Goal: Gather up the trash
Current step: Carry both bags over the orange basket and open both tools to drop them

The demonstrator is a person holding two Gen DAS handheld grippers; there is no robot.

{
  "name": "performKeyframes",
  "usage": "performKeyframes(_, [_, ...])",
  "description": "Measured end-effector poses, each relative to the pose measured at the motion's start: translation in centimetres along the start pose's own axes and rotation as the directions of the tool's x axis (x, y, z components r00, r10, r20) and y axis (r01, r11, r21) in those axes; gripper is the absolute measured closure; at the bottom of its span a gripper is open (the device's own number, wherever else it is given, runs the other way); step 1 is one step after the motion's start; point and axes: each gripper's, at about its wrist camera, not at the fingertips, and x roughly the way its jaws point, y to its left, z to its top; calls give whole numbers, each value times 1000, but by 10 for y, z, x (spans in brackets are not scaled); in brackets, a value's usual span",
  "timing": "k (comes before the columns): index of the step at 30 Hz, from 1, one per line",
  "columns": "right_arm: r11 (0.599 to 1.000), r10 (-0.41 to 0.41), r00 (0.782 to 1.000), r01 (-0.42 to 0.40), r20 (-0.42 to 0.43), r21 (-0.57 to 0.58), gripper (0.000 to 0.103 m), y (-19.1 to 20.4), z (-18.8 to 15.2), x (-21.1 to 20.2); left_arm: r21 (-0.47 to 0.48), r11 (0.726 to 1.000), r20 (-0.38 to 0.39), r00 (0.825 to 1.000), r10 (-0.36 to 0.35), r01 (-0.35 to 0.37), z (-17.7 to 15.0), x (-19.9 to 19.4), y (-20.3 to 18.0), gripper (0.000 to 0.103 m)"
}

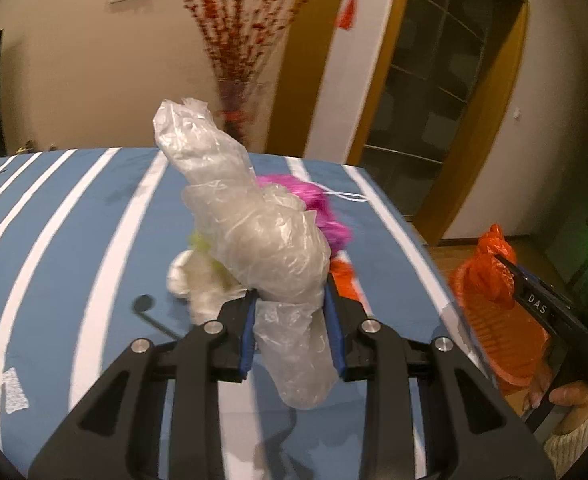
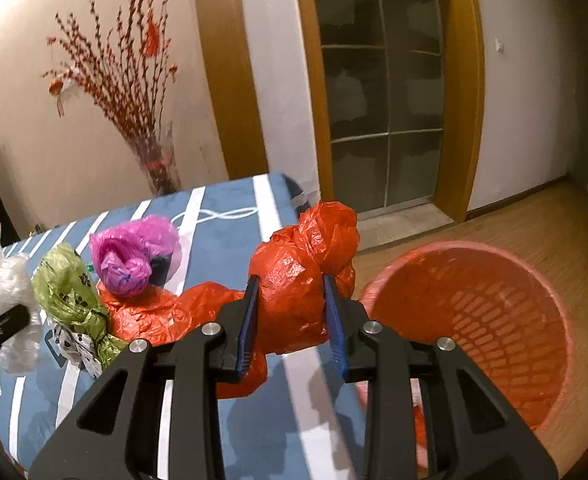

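Biggest risk imo: the crumpled red-orange plastic bag (image 2: 294,280) trails a long tail down to the blue striped table (image 2: 221,236), so it could snag the knotted pink plastic bag (image 2: 127,258) on the way to the round red slotted basket (image 2: 494,320) at lower right. Right tool (image 2: 291,316) is clenched on that red bag. Left tool (image 1: 291,328) grips a wad of clear crinkly plastic (image 1: 245,216), mid-frame, lifted above the table; slippery stuff, might slide out

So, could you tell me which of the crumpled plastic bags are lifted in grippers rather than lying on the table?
The clear bag in the left gripper and the orange bag in the right gripper; pink and green ones lie on the table.
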Motion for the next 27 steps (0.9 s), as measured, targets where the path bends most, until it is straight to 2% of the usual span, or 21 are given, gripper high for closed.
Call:
performKeyframes(9, [997, -70, 996, 68, 60, 38, 72, -42, -1, -34, 86, 989, -26, 993, -115, 117, 0, 14, -70, 73])
performKeyframes(19, [987, -147, 986, 140, 80, 80, 72, -88, -9, -56, 158, 957, -90, 969, -230, 242, -8, 35, -142, 73])
performKeyframes(27, [976, -183, 980, 172, 78, 130, 72, -121, -12, -60, 193, 930, -137, 947, -289, 312, -14, 55, -182, 73])
